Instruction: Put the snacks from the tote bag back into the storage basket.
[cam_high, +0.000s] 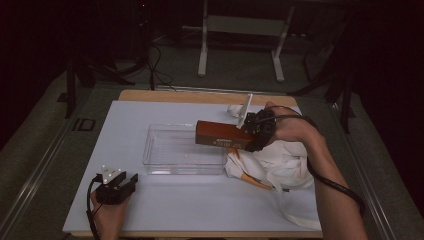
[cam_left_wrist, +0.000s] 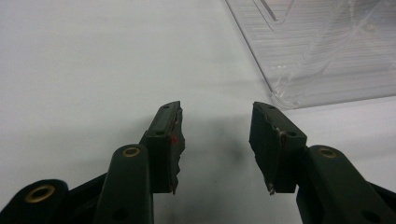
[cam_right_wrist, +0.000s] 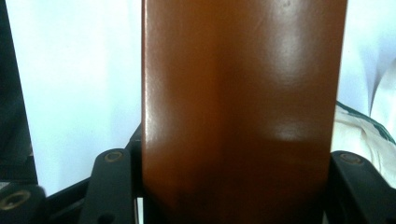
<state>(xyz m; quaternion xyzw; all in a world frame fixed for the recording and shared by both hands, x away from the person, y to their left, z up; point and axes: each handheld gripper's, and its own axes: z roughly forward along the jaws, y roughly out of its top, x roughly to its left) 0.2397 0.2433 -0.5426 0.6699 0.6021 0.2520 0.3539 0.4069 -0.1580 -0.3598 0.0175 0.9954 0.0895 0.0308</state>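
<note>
**Inspector:** Your right gripper (cam_high: 250, 134) has its jaws clamped on one end of the brown box (cam_high: 220, 135). The box juts level from the jaws toward the clear tray (cam_high: 182, 167), its far end above the tray's right rim.

**Operator:** Is it touching the tray?

**Inspector:** It appears raised clear of it, though the dim high view leaves that uncertain. In the right gripper view the box (cam_right_wrist: 243, 107) sits squarely between both jaws.

**Operator:** And the left?

**Inspector:** Your left gripper (cam_high: 120, 184) rests low at the near left of the table (cam_high: 100, 145), jaws parted and holding nothing, well apart from the box. The white cloth (cam_high: 280, 162) lies bunched below your right hand (cam_high: 290, 127).
</note>
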